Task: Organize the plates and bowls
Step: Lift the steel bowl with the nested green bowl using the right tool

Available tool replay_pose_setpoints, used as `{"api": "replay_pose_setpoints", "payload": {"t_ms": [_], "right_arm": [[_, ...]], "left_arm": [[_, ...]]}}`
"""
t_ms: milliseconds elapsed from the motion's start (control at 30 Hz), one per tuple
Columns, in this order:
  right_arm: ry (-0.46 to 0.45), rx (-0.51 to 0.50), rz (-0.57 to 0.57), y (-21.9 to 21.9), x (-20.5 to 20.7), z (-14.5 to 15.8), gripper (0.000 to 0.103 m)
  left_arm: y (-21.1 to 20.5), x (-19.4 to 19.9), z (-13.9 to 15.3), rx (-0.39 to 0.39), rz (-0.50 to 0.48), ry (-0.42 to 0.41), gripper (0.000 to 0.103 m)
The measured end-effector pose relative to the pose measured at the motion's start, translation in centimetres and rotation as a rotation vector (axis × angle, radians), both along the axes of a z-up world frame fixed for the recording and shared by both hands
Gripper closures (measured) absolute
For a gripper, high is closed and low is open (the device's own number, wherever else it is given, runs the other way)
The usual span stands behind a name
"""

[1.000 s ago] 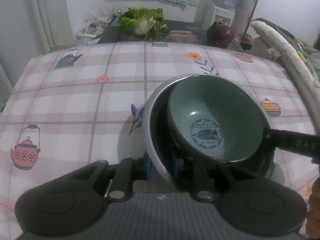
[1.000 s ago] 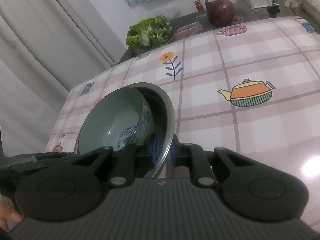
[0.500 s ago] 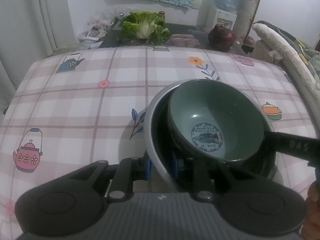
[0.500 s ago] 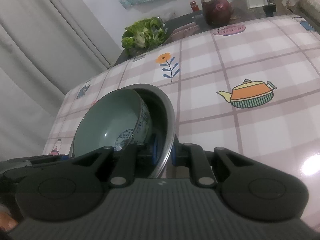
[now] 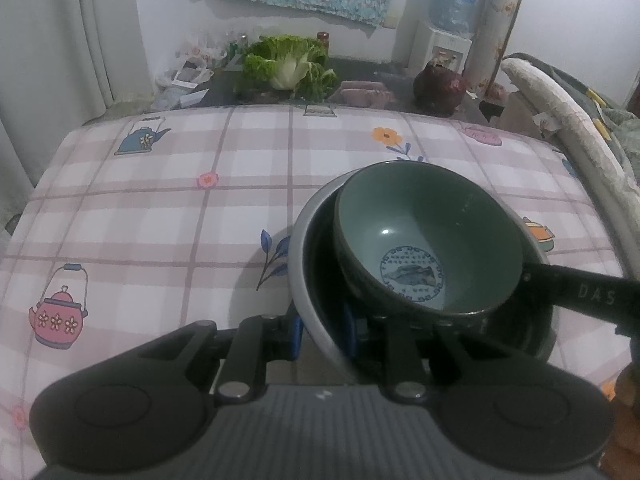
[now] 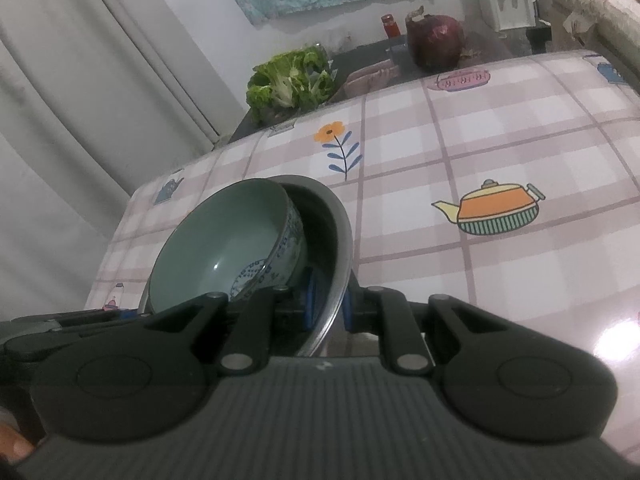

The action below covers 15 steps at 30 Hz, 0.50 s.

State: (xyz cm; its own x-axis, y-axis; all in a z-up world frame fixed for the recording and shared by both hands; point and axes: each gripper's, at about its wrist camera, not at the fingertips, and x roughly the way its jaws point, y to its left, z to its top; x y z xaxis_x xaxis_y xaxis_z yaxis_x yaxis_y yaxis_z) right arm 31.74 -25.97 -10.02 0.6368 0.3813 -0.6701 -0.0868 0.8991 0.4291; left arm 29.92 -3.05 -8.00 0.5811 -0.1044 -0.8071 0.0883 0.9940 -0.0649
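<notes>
A grey metal bowl (image 5: 304, 256) is held above the checked tablecloth, with a green ceramic bowl (image 5: 424, 240) with a blue fish emblem tilted inside it. My left gripper (image 5: 322, 330) is shut on the metal bowl's near-left rim. My right gripper (image 6: 328, 304) is shut on the metal bowl's (image 6: 340, 232) opposite rim; its finger shows in the left wrist view (image 5: 580, 292). The green bowl (image 6: 224, 252) leans inside the metal bowl in the right wrist view.
The table (image 5: 160, 216) has a pink checked cloth with teapot prints. Behind it a dark counter holds a lettuce (image 5: 286, 66), a red cabbage (image 5: 440, 88) and packets. A water dispenser (image 5: 444, 44) stands at the back. Curtains hang at the left.
Both grippers have lifted the metal bowl with the green bowl inside, raising it higher above the table. The grips are unchanged.
</notes>
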Motion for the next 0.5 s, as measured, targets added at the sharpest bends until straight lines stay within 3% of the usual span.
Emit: {"api": "replay_pose_setpoints", "payload": {"t_ms": [500], "right_arm": [[-0.027, -0.008, 0.004, 0.2, -0.5, 1.6, 0.09]], "left_arm": [[0.2, -0.8, 1.6, -0.009, 0.006, -0.035, 0.081]]}}
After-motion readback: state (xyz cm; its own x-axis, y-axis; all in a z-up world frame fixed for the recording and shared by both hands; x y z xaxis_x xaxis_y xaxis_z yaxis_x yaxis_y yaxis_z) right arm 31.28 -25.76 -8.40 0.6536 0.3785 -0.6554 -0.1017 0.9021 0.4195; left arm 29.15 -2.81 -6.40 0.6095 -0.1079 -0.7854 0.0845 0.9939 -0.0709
